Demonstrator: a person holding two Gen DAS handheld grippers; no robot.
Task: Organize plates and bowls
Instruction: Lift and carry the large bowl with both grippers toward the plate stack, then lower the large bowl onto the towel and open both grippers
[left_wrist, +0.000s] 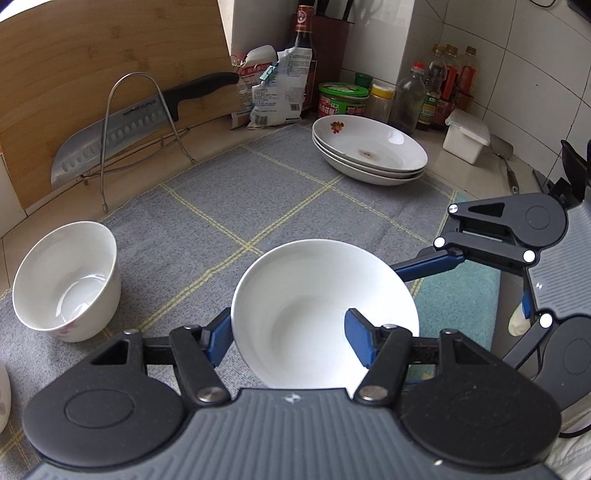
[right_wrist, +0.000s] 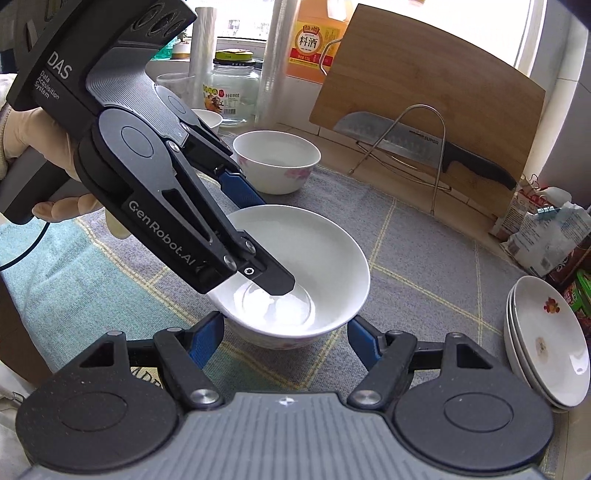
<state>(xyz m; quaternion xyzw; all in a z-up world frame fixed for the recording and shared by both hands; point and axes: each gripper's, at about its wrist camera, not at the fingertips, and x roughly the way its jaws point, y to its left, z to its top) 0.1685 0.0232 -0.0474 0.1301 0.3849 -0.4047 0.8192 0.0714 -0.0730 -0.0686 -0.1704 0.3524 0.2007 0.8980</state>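
Observation:
A white bowl (left_wrist: 317, 314) (right_wrist: 310, 273) sits on the grey checked mat. My left gripper (left_wrist: 286, 341) (right_wrist: 264, 240) straddles its near rim, one finger inside the bowl and one outside, jaws wide apart, not pinching. My right gripper (right_wrist: 286, 341) is open just in front of the same bowl, its blue fingers at either side near the base; it shows at the right in the left wrist view (left_wrist: 476, 258). A second white bowl with pink flowers (left_wrist: 68, 280) (right_wrist: 277, 160) stands apart on the mat. A stack of three white plates (left_wrist: 369, 149) (right_wrist: 546, 343) rests at the mat's edge.
A knife (left_wrist: 122, 129) (right_wrist: 413, 142) rests on a wire rack against a wooden cutting board (left_wrist: 92, 74) (right_wrist: 424, 77). Bottles, jars and bags (left_wrist: 340, 98) line the tiled corner. A white lidded box (left_wrist: 465, 134) and a glass jar (right_wrist: 232, 92) stand nearby.

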